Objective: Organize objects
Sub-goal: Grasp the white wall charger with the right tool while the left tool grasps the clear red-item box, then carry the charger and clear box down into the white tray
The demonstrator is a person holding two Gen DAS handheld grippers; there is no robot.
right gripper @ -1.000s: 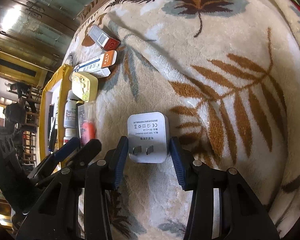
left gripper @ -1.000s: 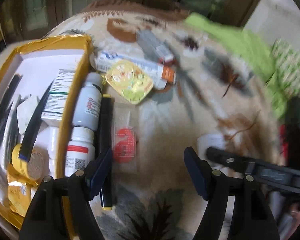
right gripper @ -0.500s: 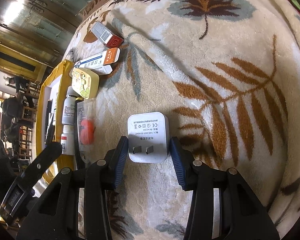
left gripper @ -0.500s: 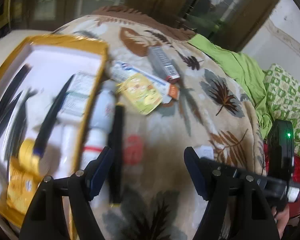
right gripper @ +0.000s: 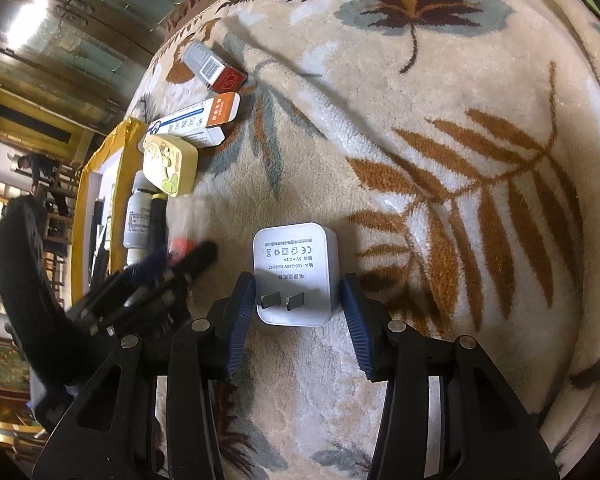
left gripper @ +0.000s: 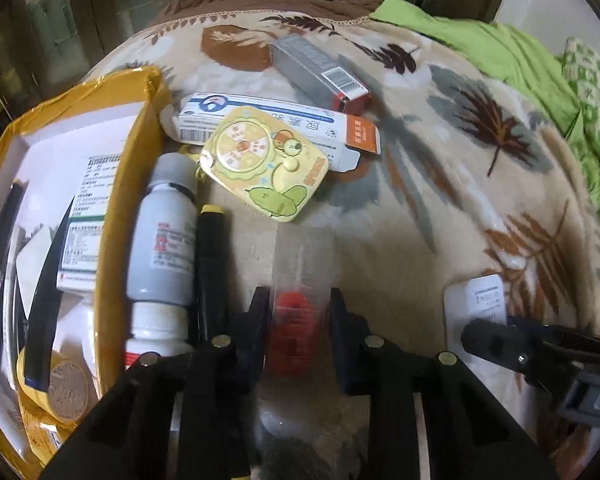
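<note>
My left gripper is shut on a clear plastic packet with a red piece inside, which lies on the leaf-patterned blanket. My right gripper is open, its fingers on either side of a white plug charger without touching it. The charger also shows in the left wrist view. A yellow-edged box at left holds several items. The left gripper shows blurred in the right wrist view.
Beside the box lie a grey-white bottle, a black marker, a yellow cartoon case, a white and orange carton and a grey and red carton. Green cloth lies at far right.
My left gripper has moved right and forward onto the clear packet and shut on it. My right gripper has stayed open around the charger.
</note>
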